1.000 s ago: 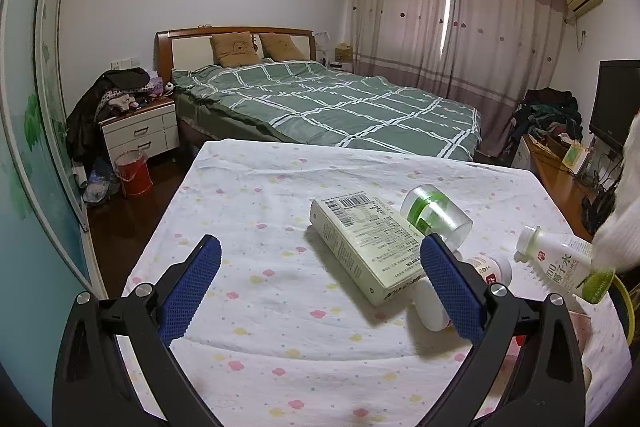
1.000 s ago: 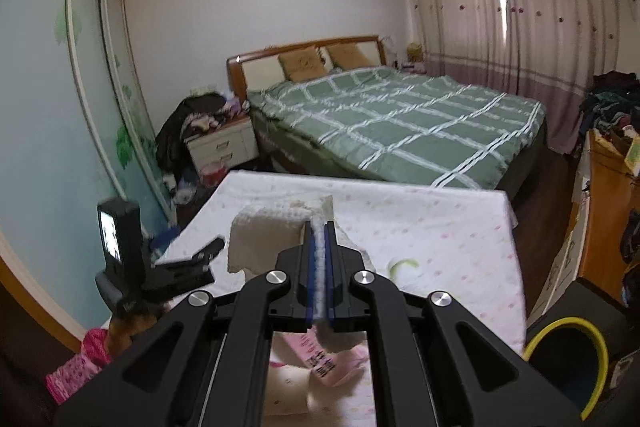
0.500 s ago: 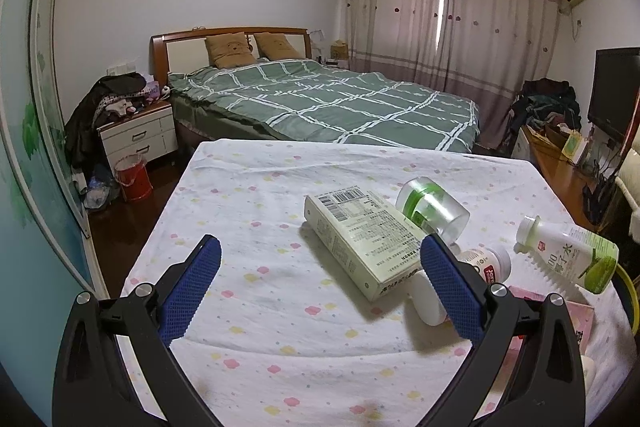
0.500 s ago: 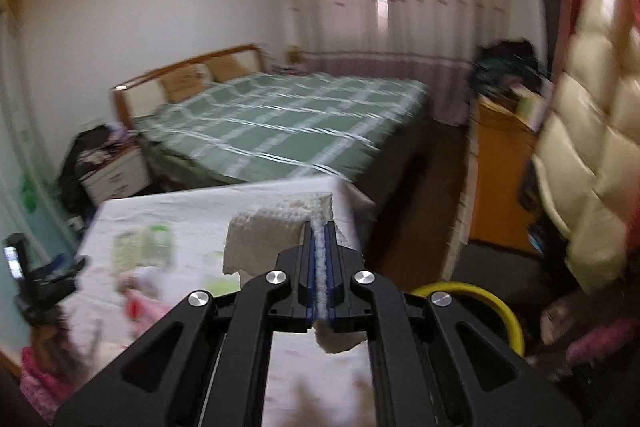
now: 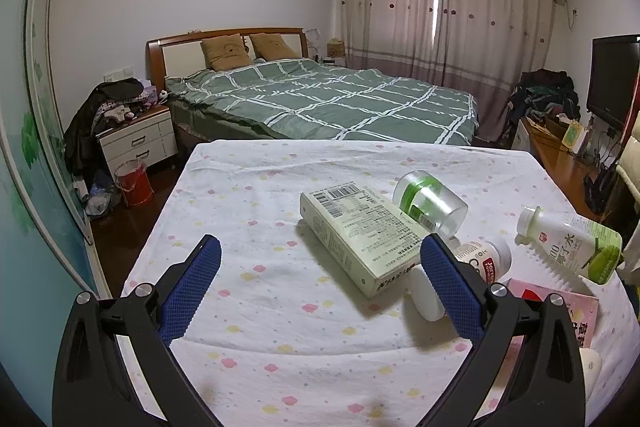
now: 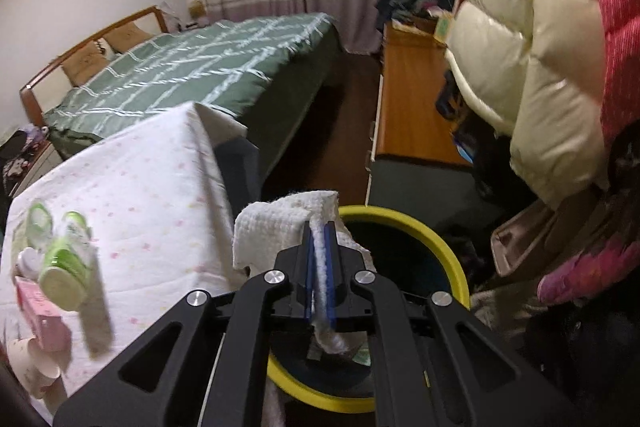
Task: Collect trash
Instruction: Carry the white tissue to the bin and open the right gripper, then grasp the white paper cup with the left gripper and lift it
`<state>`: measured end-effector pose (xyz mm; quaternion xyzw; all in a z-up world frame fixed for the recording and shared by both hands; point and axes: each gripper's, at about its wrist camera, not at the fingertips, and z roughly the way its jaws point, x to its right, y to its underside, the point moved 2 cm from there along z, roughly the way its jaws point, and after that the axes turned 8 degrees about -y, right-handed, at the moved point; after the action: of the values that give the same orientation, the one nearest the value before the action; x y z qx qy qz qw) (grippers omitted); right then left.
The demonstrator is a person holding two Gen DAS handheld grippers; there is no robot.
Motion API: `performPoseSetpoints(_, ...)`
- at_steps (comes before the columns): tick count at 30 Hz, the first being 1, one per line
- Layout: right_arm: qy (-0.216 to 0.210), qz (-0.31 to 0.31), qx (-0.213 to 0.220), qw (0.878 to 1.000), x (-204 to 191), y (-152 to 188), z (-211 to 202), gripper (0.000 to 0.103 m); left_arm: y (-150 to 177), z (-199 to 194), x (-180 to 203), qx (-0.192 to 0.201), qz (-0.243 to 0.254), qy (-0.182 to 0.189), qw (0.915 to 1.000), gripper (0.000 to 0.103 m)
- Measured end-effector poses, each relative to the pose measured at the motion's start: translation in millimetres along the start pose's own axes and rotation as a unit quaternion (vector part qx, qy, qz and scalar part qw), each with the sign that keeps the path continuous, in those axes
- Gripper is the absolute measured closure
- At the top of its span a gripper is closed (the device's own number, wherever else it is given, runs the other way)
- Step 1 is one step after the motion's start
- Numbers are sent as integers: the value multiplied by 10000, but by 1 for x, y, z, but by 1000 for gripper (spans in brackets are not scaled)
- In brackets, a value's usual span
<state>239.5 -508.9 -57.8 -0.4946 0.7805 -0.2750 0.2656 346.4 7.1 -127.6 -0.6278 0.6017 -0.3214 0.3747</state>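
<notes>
One step in hand: drop the tissue wad (image 6: 280, 227) into the bin (image 6: 448, 251), lower centre of the right view.
Bin: round, yellow rim, dark inside; release only with the wad inside the rim.
Table (image 5: 280, 307): soft floral cloth; carton (image 5: 360, 235), jar (image 5: 430, 199) and bottle (image 5: 572, 243) lie at centre right.
Wad: white, quilted, limp.
Right gripper (image 6: 318, 267): jaws beginning to part, wad still pinched.
Left gripper (image 5: 320, 283): spread wide, empty.

My bench (image 5: 248, 307), under a flower-dotted cloth, carries a carton (image 5: 360, 231), clear jar (image 5: 430, 201), and bottles (image 5: 572, 245).
</notes>
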Motion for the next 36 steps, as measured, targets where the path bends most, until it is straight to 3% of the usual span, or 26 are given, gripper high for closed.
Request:
performPoseSetpoints(2, 63, 62, -107, 9999, 5, 4, 7, 71, 0, 0, 0, 1, 3, 12, 10000, 5)
performPoseSetpoints(4, 85, 133, -94, 9998, 8, 7, 8, 62, -1, -1, 0, -4, 5, 29, 10000, 5)
performPoseSetpoints(13, -71, 208, -68, 9997, 10, 24, 2, 57, 1, -5, 10, -1, 179, 189, 9997, 5)
performPoseSetpoints(20, -297, 170, -104, 9994, 3, 43, -7, 52, -2, -25, 32, 56, 503, 571, 9971, 5)
performPoseSetpoints(23, -358, 160, -87, 9992, 4, 51, -13, 51, -4, -42, 47, 65, 891, 800, 9928, 5)
performPoseSetpoints(27, -486, 136, -66, 9987, 1, 61, -21, 50, -1, -73, 75, 156, 1801, 1025, 9782, 5)
performPoseSetpoints(29, -574, 134, -49, 9983, 0, 66, -23, 50, 5, -95, 92, 263, 2392, 1179, 9634, 5)
performPoseSetpoints(32, -757, 181, -2, 9970, -1, 68, -24, 49, 17, -120, 114, 326, 3124, 1370, 9394, 5)
performPoseSetpoints(33, -829, 193, 11, 9964, -3, 69, -25, 49, 25, -129, 125, 294, 3465, 1506, 9254, 5)
performPoseSetpoints(36, -982, 191, 31, 9950, -6, 71, -26, 49, 43, -143, 146, 182, 4113, 1729, 8948, 5)
